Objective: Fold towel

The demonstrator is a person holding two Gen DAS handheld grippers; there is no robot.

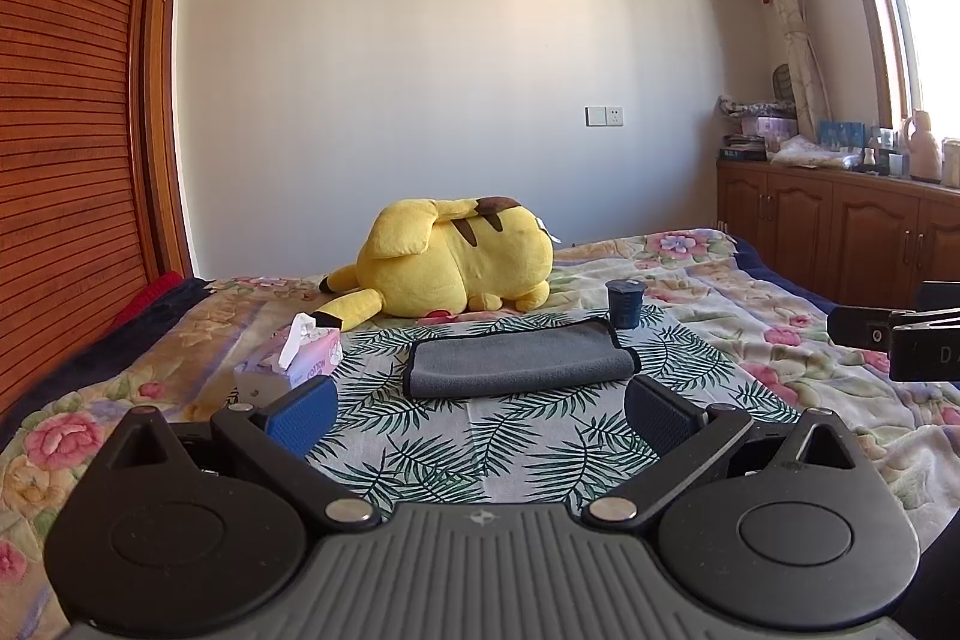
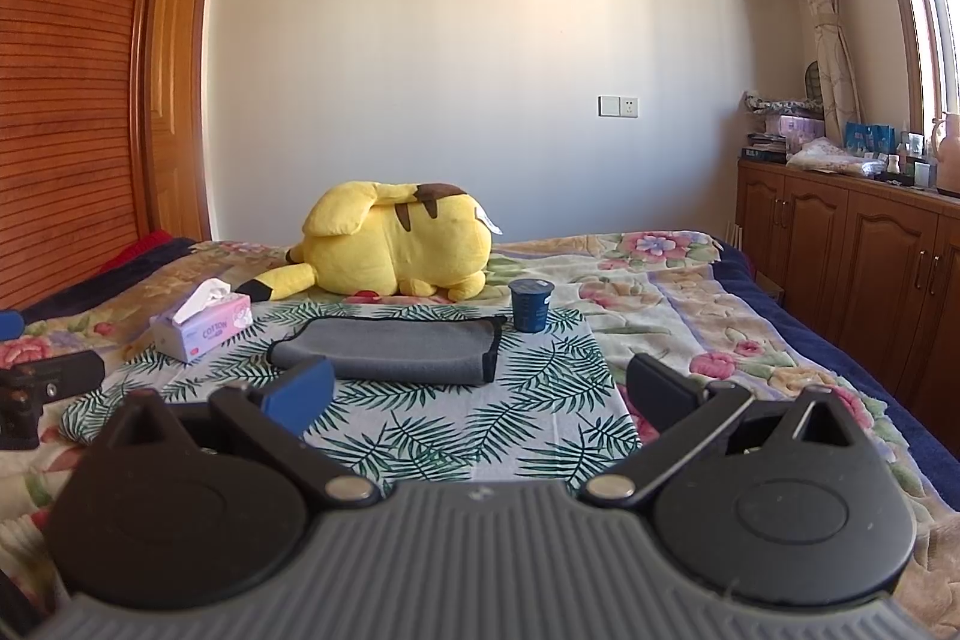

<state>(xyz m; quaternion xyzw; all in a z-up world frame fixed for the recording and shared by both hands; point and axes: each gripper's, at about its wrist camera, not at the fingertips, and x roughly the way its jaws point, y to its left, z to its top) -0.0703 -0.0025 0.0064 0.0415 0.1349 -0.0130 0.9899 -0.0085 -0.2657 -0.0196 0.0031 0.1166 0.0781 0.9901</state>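
A grey towel (image 1: 521, 359) with dark edging lies folded flat on a leaf-print cloth (image 1: 480, 436) spread over the bed. My left gripper (image 1: 480, 409) hovers open just short of the towel's near edge, nothing between its blue pads. The right wrist view has the same towel (image 2: 390, 349) ahead and slightly left. My right gripper (image 2: 480, 394) is open too, empty, a little back from the towel. The right gripper's body (image 1: 900, 340) pokes in at the left view's right edge, and the left gripper's body (image 2: 42, 394) at the right view's left edge.
A dark blue cup (image 1: 625, 303) stands upright by the towel's far right corner. A pink tissue box (image 1: 294, 358) sits to the towel's left. A big yellow plush toy (image 1: 456, 262) lies behind. Wooden cabinets (image 1: 840, 238) line the right wall, a slatted headboard (image 1: 66, 130) the left.
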